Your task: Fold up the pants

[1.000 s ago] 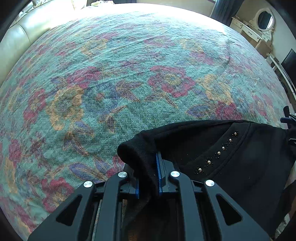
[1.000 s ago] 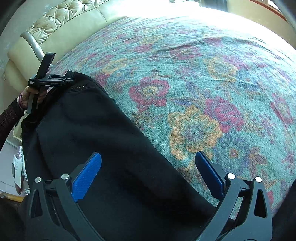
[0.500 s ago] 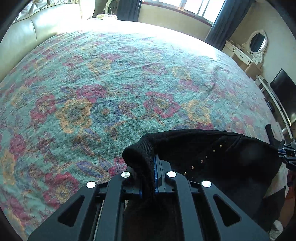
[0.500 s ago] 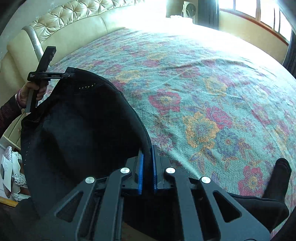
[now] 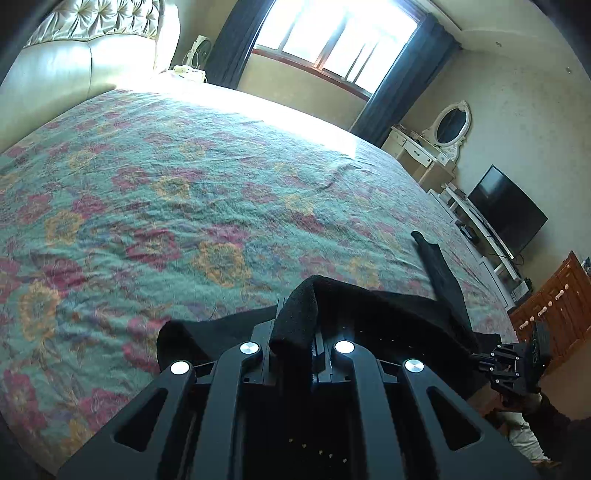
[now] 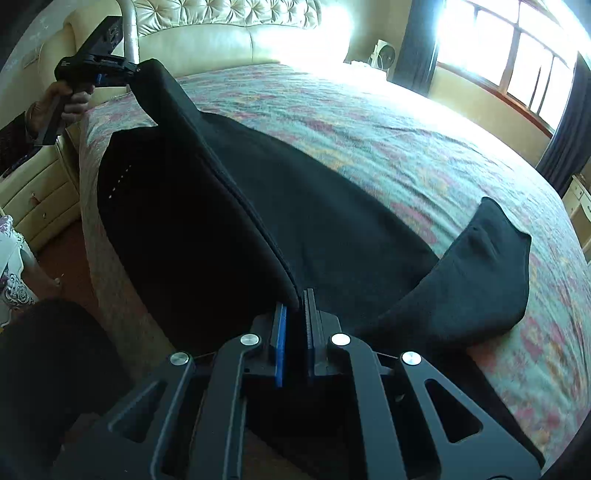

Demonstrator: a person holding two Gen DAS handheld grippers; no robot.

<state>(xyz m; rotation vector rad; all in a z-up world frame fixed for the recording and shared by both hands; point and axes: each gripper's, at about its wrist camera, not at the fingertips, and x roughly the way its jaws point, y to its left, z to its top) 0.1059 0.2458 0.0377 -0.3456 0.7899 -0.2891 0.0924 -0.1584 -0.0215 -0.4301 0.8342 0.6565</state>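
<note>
Black pants [image 6: 192,206] with small studs hang stretched between both grippers over the near edge of a bed with a floral cover [image 6: 424,147]. One leg [image 6: 476,273] lies bunched on the cover at the right. My right gripper [image 6: 295,306] is shut on the fabric's edge. In its view the left gripper [image 6: 135,70] pinches the other corner at the upper left, lifted, in a person's hand. In the left wrist view my left gripper [image 5: 295,325] is shut on a fold of the pants [image 5: 388,310], and the right gripper [image 5: 480,357] shows at the far right.
A cream tufted headboard [image 6: 229,22] runs behind the bed. A bedside cabinet [image 6: 33,192] stands at the left, a dressing table with mirror [image 5: 443,136], a television [image 5: 506,206] and a wooden dresser [image 5: 554,306] at the right. Windows with dark curtains [image 5: 332,33] are beyond the bed.
The right gripper closed from wide open onto the pants' edge. Both grippers rose and pulled back from the bed, lifting and stretching the pants; more of the room shows.
</note>
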